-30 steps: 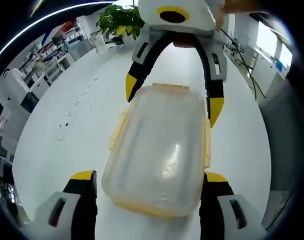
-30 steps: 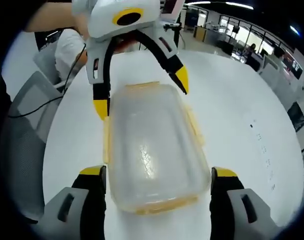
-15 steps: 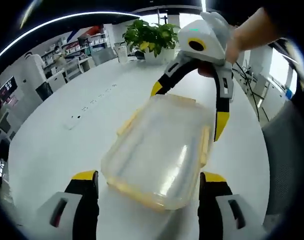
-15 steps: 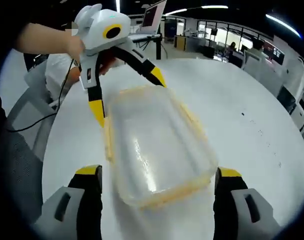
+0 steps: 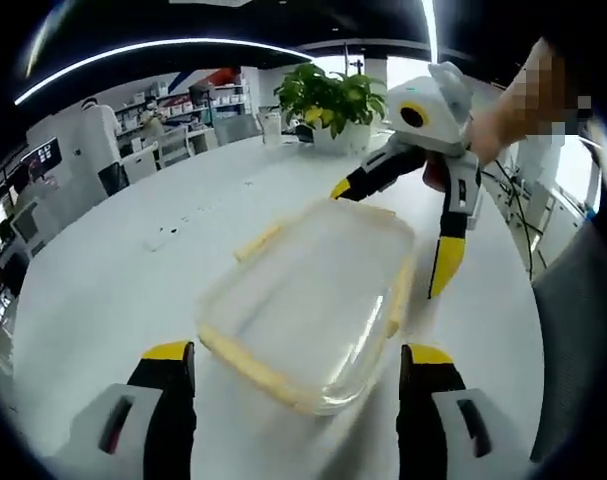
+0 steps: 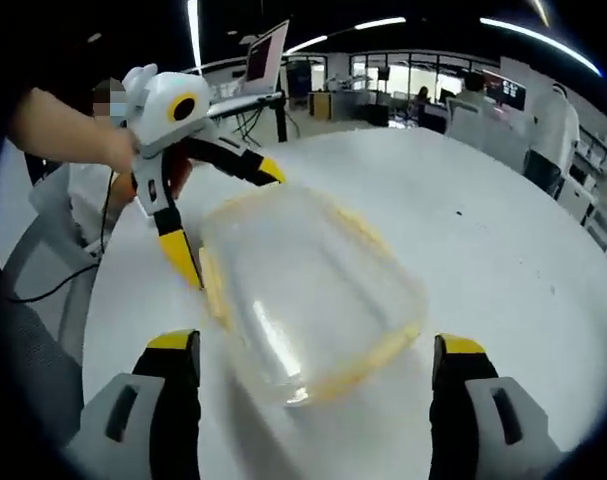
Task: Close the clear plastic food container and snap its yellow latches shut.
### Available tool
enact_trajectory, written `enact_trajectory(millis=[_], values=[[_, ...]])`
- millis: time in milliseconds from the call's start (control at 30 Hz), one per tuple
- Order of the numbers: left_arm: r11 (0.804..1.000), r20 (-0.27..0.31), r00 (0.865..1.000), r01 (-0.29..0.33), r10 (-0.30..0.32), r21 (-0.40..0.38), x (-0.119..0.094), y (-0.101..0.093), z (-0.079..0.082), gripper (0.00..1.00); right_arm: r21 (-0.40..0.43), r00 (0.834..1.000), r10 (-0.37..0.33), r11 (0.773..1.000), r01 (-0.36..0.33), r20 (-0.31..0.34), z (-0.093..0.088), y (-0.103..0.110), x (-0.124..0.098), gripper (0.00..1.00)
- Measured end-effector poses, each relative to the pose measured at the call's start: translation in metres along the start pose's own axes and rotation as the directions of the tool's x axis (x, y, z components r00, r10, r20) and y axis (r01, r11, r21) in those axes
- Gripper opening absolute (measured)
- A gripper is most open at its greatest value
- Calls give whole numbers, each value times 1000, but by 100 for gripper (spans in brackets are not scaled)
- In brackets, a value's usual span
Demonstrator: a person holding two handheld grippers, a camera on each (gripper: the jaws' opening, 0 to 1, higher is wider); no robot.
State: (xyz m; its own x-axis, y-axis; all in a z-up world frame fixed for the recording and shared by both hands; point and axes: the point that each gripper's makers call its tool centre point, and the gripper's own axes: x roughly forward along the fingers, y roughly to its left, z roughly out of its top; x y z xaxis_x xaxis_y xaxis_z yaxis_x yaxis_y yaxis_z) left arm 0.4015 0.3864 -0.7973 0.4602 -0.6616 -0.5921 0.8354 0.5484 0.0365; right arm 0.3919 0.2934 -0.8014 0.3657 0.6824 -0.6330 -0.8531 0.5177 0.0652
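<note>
A clear plastic food container (image 5: 308, 300) with its lid on lies on the white table (image 5: 103, 300). Yellow latches (image 5: 258, 240) run along its edges; I cannot tell whether they are snapped. My left gripper (image 5: 298, 355) is open, its jaws standing wide on either side of the container's near end. Across the box, my right gripper (image 5: 393, 230) is open too, held by a hand, its yellow tips straddling the far end. In the right gripper view the container (image 6: 303, 290) lies between that gripper's (image 6: 315, 345) wide jaws, and the left gripper (image 6: 224, 215) straddles the far end.
A potted plant (image 5: 328, 95) stands at the table's far edge. A small white item (image 5: 161, 238) lies left of the container. A laptop (image 6: 266, 55) sits behind the left gripper, and a grey chair (image 6: 43, 260) stands beside the table.
Both views have tipped from looking down on the container to a lower, more level angle and drawn back a little. The container stays on the table and both grippers stay open.
</note>
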Motion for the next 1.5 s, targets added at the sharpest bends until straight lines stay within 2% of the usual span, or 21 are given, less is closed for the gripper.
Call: enact_trajectory(millis=[100, 233, 467, 600, 700, 800, 1033, 1233, 1500], values=[[998, 82, 997, -5, 10, -57, -2, -2, 11, 85, 27, 998, -1, 1000, 0, 61, 8, 3, -3, 100], [997, 81, 996, -23, 29, -71, -6, -3, 8, 91, 58, 998, 7, 998, -11, 69, 5, 6, -6, 100], [993, 82, 997, 0, 9, -116, -7, -16, 2, 99, 105, 996, -2, 994, -7, 85, 1, 6, -12, 100], [989, 88, 996, 16, -3, -149, -6, -20, 1, 99, 121, 995, 9, 992, -21, 95, 1, 11, -13, 100], [992, 87, 996, 6, 5, -126, -7, -19, 1, 99, 101, 996, 13, 995, -21, 86, 0, 13, -14, 100], [991, 99, 995, 7, 6, -134, -8, -19, 2, 99, 124, 993, -1, 992, -13, 114, 4, 12, -17, 100], [982, 128, 990, -27, 52, -186, -18, -17, 1, 98, 148, 991, -22, 989, 2, 129, 3, 17, -24, 100], [973, 139, 986, -55, 88, -225, -31, -17, -1, 95, 208, 983, -74, 977, 38, 168, 8, 15, -34, 97], [960, 141, 983, -80, 121, -269, -47, -19, -9, 92, 229, 977, -102, 972, 58, 186, 8, 17, -49, 95]])
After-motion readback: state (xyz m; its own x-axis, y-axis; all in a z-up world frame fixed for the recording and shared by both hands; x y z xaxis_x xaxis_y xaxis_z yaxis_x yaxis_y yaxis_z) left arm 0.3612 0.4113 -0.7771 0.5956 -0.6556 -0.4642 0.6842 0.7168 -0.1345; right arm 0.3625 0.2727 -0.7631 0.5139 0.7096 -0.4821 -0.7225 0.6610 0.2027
